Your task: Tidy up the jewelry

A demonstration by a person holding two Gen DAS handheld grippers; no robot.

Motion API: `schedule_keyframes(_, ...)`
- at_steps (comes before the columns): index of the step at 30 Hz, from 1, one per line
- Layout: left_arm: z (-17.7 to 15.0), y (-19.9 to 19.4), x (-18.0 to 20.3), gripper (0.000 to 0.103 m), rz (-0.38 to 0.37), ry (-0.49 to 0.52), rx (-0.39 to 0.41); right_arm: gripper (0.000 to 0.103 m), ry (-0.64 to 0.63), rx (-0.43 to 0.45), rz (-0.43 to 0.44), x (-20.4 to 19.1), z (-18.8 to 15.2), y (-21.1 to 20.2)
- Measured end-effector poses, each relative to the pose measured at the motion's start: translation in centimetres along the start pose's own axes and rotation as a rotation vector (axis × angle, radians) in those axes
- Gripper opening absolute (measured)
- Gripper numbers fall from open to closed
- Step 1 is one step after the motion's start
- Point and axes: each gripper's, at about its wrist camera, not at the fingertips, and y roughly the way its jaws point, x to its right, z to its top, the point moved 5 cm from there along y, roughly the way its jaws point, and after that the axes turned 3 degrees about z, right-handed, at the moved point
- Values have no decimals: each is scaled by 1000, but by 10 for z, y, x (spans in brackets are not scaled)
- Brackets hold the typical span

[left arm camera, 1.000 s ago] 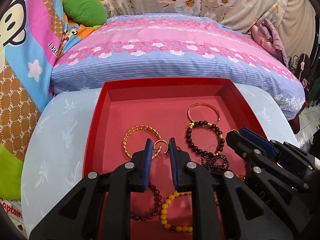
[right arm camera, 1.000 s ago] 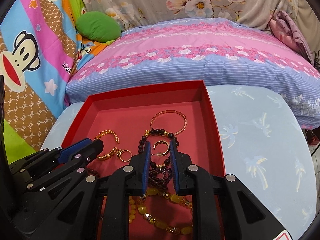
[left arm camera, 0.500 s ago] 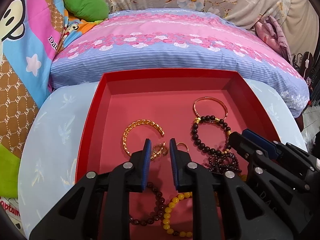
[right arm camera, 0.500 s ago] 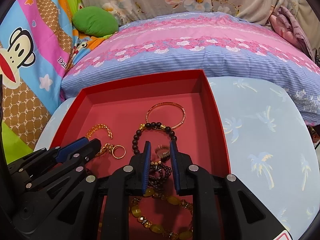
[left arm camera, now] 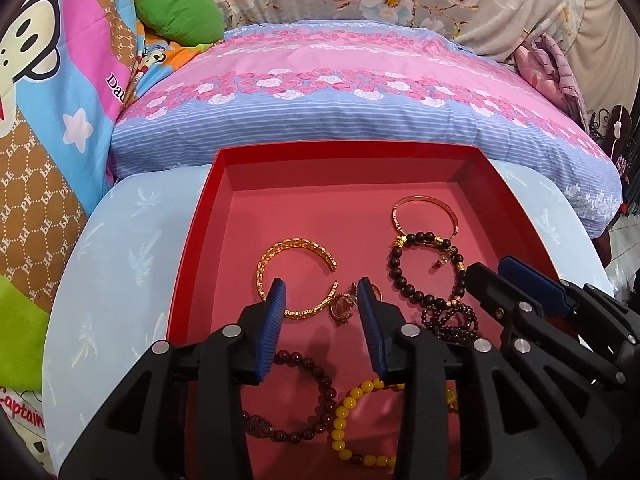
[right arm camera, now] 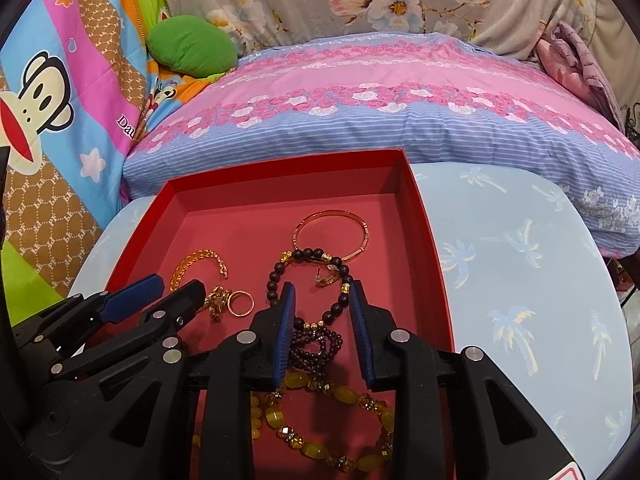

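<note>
Both my claws, left [left arm camera: 322,294] and right [right arm camera: 322,296], have just been opening, empty above the red tray [left arm camera: 192,240] of bracelets.

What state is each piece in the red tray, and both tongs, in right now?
Left tongs: open, just been opening, gripping nothing.
Right tongs: open, just been opening, gripping nothing.
Red tray: lidless, back half bare.
Open gold bangle: lying flat.
Gold rings: loose beside that bangle.
Thin gold bangle: flat, touching the black bead bracelet.
Small earring: lying inside the black bracelet.
Yellow bead bracelet: flat, near edge.
</note>
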Motion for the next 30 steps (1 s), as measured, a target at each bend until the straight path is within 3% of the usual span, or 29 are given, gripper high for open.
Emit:
schedule_keyframes(7,-2,-22,0,40,17,4,25,28,-10,23,-15,-3,-1,-21)
schedule_keyframes(15,-11,-56,-6,59,44,-14,57,32,-6,52,-26,-5,-9,-55)
schedule_keyframes(21,-20,-81,-14,68,61,-22,75,41,-3,73,-30,-8,-17,-82)
schedule_keyframes(30,-37,-104,-30,83,66,-79,75,70,13,109,-46,-6,-32,-111)
